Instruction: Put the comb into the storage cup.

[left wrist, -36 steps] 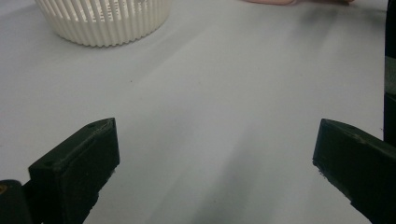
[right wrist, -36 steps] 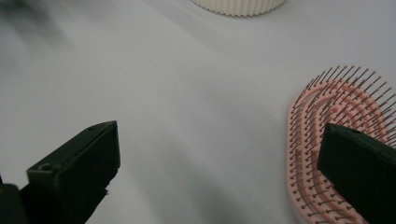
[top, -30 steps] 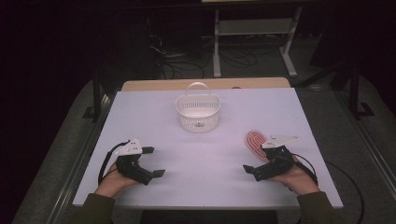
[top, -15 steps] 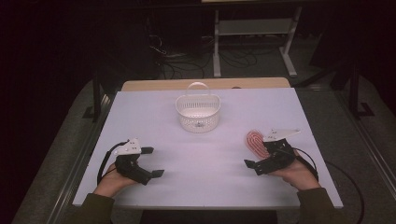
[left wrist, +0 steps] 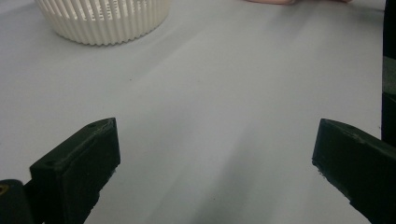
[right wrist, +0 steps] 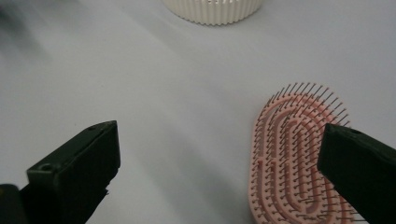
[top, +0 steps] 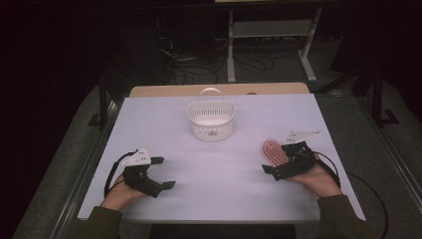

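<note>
A pink hairbrush [top: 272,150] [right wrist: 294,154] lies bristles up on the white table, at the right. My right gripper [top: 281,160] [right wrist: 219,172] is open just beside it, its right jaw over the brush's near edge, nothing held. A white slatted basket [top: 211,119] [left wrist: 102,18] [right wrist: 212,10] with an upright handle stands at the middle back. My left gripper [top: 161,173] [left wrist: 215,172] is open at the front left over bare table, jaws wide apart and empty.
The white table top [top: 219,199] ends at a wooden strip [top: 219,90] along its far edge. Beyond it are a dark floor, cables and a metal frame [top: 268,30]. A cable [top: 366,191] trails from the right gripper off the table's right side.
My right gripper has shifted slightly forward and left toward the hairbrush. The left gripper has stayed put.
</note>
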The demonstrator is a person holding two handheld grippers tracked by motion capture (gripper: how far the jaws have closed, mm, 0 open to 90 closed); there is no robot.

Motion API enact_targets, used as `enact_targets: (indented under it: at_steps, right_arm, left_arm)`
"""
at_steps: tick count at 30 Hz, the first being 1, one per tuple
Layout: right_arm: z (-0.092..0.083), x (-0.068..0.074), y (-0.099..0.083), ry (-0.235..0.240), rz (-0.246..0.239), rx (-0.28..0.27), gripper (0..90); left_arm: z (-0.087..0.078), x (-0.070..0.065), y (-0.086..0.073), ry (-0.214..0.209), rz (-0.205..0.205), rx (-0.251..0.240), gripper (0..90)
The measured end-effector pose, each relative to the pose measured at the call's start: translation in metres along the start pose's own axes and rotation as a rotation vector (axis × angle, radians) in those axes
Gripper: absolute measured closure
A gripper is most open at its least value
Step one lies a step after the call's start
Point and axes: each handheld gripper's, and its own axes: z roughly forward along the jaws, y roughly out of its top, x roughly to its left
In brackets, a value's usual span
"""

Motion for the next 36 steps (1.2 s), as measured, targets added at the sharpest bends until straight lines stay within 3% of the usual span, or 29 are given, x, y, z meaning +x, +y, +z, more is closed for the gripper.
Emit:
enact_targets:
  at_steps: [24, 36]
  right_arm:
    - [-0.01, -0.033, -0.001, -0.074, 0.045, 0.004, 0.0]
    - [-0.016, -0.04, -0.009, -0.114, 0.074, 0.011, 0.0]
  left_arm:
    - [-0.002, 0.001, 0.0, 0.006, -0.01, -0.01, 0.9]
    - [-0.002, 0.001, 0.001, 0.006, -0.012, -0.013, 0.9]
